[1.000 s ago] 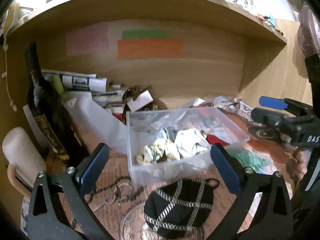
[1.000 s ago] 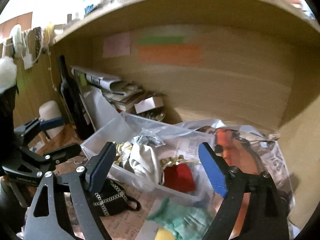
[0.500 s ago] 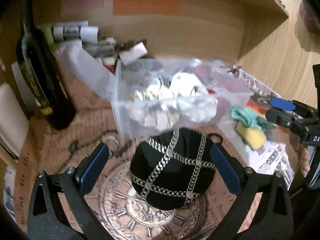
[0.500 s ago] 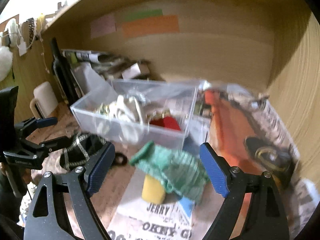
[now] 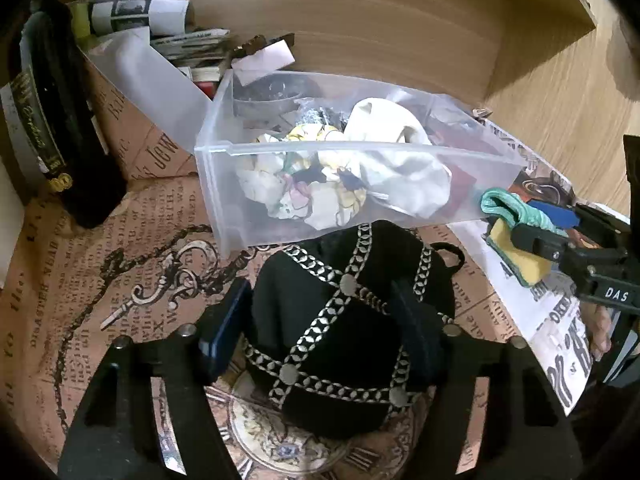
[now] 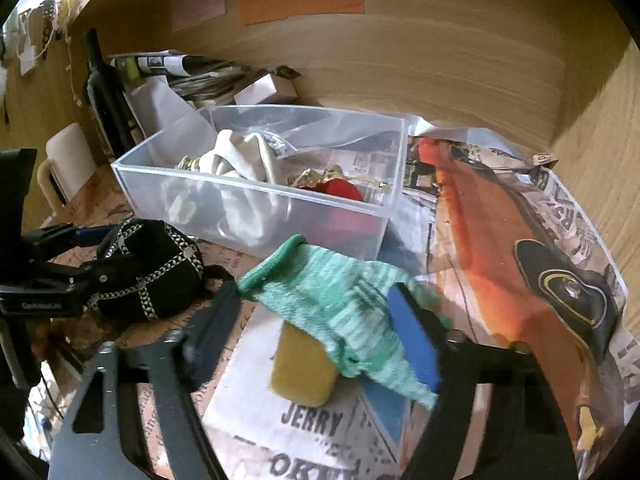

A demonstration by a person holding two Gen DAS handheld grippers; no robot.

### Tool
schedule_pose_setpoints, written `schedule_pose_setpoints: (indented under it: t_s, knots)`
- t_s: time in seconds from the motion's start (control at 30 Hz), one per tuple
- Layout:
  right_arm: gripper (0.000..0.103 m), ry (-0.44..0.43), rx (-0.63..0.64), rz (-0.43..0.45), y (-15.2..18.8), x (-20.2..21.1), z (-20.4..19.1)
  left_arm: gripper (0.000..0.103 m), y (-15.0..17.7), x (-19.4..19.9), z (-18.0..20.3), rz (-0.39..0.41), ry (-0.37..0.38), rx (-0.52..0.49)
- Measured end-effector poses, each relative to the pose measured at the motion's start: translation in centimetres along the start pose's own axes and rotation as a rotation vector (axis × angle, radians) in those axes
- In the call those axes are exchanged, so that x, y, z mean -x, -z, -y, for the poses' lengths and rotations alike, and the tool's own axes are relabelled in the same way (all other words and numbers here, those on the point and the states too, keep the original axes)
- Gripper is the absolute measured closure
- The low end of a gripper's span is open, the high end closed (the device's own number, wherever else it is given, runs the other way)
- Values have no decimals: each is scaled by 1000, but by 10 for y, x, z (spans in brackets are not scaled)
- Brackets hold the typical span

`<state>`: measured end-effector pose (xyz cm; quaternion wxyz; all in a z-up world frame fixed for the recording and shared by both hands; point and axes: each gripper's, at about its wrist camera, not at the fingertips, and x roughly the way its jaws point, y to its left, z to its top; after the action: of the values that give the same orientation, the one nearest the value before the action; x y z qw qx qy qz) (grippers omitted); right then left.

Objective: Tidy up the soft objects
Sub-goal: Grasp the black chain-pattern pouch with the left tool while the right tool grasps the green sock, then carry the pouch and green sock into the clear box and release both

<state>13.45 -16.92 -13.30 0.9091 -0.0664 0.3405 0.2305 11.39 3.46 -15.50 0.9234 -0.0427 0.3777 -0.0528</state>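
Observation:
A black pouch with silver chain trim [image 5: 344, 320] lies on the table in front of a clear plastic bin [image 5: 224, 208]. My left gripper [image 5: 320, 328] is open, its fingers on both sides of the pouch. The bin [image 6: 256, 196] holds a white cloth [image 6: 240, 164], a floral cloth [image 5: 304, 188] and a red item [image 6: 340, 192]. A green knit sock [image 6: 336, 300] lies over a yellow sponge [image 6: 300, 376]. My right gripper [image 6: 316, 336] is open, its fingers on both sides of the sock. The pouch also shows in the right wrist view [image 6: 156, 268].
A dark wine bottle [image 5: 52, 120] stands at the left, with rolled papers and small boxes [image 5: 172, 36] behind the bin. The wooden back wall [image 6: 400, 52] and right side panel [image 6: 600, 152] close the shelf. Newspaper sheets [image 6: 500, 240] cover the surface.
Both grippers have moved down and forward. The left now straddles the black pouch; the right now straddles the green sock. Both have narrowed somewhat.

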Motion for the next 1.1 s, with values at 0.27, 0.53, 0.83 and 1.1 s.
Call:
schedule_pose_setpoints:
  t_s: [0.27,0.53,0.83,1.1]
  knots:
    - [66,-16,12,37,-3,6,-4,65,3,18,0,40,22,-5]
    - [94,-31,-8,64,-3,14,-1,81,-1,43,10,107,36,-30]
    - [97,-35,-35,130,-6,35,7,81,-17,74,15,197,33,-44]
    - [49,-50,43,90,-7,33,-10,81,-34,94,11,269,29,-35]
